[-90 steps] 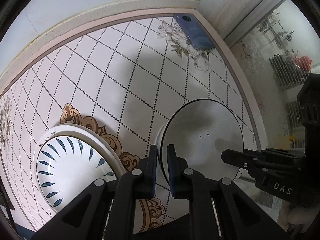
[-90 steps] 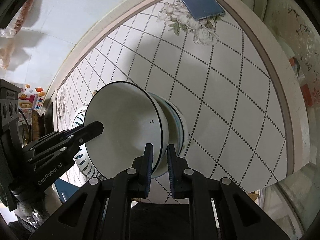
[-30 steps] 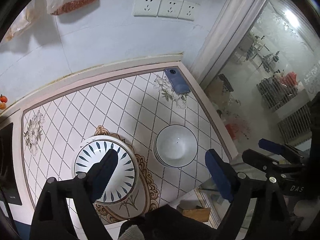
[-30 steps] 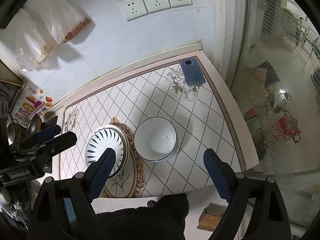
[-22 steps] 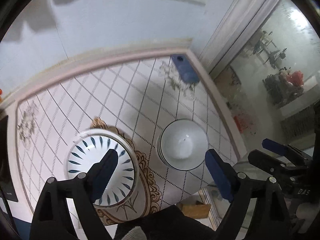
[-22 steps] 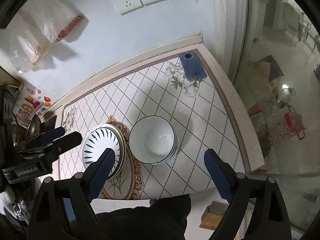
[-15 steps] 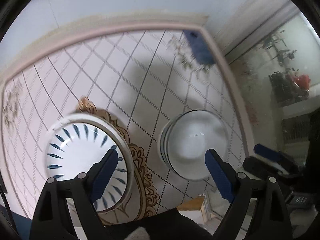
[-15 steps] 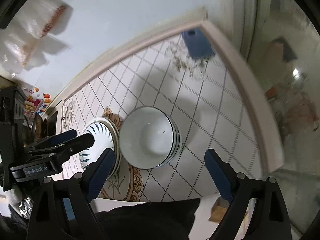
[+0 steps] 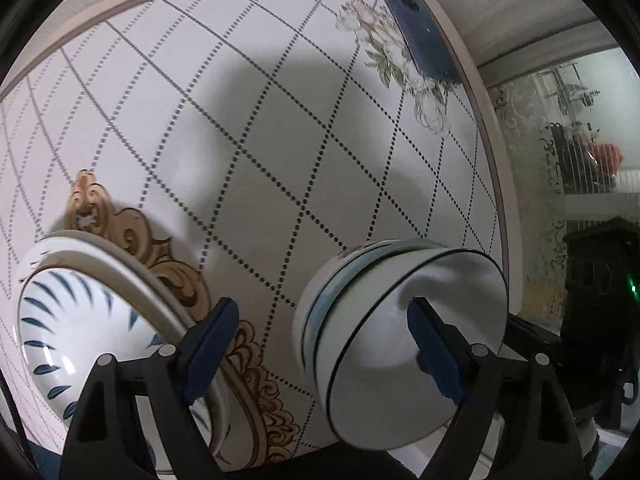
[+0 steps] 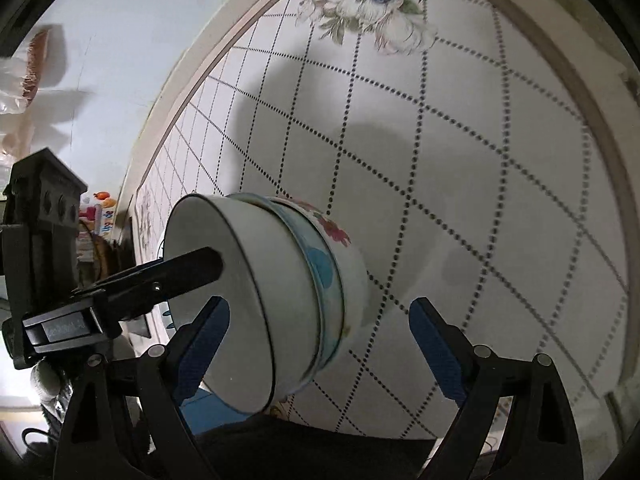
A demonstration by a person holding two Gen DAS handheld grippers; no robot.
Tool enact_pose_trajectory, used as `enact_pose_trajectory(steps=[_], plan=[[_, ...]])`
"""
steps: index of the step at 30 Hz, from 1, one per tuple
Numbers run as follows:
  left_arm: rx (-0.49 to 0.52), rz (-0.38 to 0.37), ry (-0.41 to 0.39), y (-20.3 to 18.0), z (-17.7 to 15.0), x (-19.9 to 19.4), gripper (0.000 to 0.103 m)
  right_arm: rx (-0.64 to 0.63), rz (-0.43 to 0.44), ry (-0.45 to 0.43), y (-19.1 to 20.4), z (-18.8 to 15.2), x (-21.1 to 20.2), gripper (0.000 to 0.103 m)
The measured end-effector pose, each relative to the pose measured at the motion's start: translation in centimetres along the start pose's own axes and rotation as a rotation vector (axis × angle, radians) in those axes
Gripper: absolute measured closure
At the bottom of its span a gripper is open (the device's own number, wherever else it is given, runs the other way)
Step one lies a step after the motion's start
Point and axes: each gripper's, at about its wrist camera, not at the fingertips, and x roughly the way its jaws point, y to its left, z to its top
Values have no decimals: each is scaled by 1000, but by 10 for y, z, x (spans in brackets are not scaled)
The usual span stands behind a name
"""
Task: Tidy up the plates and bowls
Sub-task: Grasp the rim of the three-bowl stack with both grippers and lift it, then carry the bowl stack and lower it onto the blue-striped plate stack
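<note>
The stack of bowls stands on the tiled table, near its right edge in the left wrist view, with the stack of plates just beside it over the gold ornament; a phone lies well apart at the far corner. These are glazed ceramic, so I judge them stiff, fairly heavy as a stack, slick on the surface and quick to chip or crack if knocked together or dropped; the top bowl, white with a thin dark line on its rim, sits nested in patterned ones, so a lift by its rim alone may leave the lower ones behind or drag them. The sound place to take hold is the wall just under the rim, one pad inside and one outside, or the outer wall on two opposite sides of the stack.

The left gripper points steeply down at the gap between plates and bowls; its jaws stand spread and have just been closing a little, with nothing pinched, one finger in front of the plates and the other in front of the bowl's inside. The right gripper tilts down on the bowls' other side, jaws spread wide and empty, the stack's wall showing between its fingers; whether a pad touches it I cannot tell.
</note>
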Motion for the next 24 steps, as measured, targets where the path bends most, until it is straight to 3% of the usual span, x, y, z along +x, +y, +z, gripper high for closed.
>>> enact_pose_trajectory(steps=[6, 13, 16, 24], plan=[[-30, -38, 35, 5, 6, 15, 28, 12, 14, 30, -5, 9, 22, 10], [-42, -88, 37, 4, 4, 22, 51, 45, 55, 49, -12, 9, 36, 17], [-26, -64, 30, 0, 3, 21, 51, 45, 99, 43, -12, 9, 35, 39], [-27, -31, 10, -6, -1, 19, 53, 36, 65, 16, -6, 6, 36, 41]])
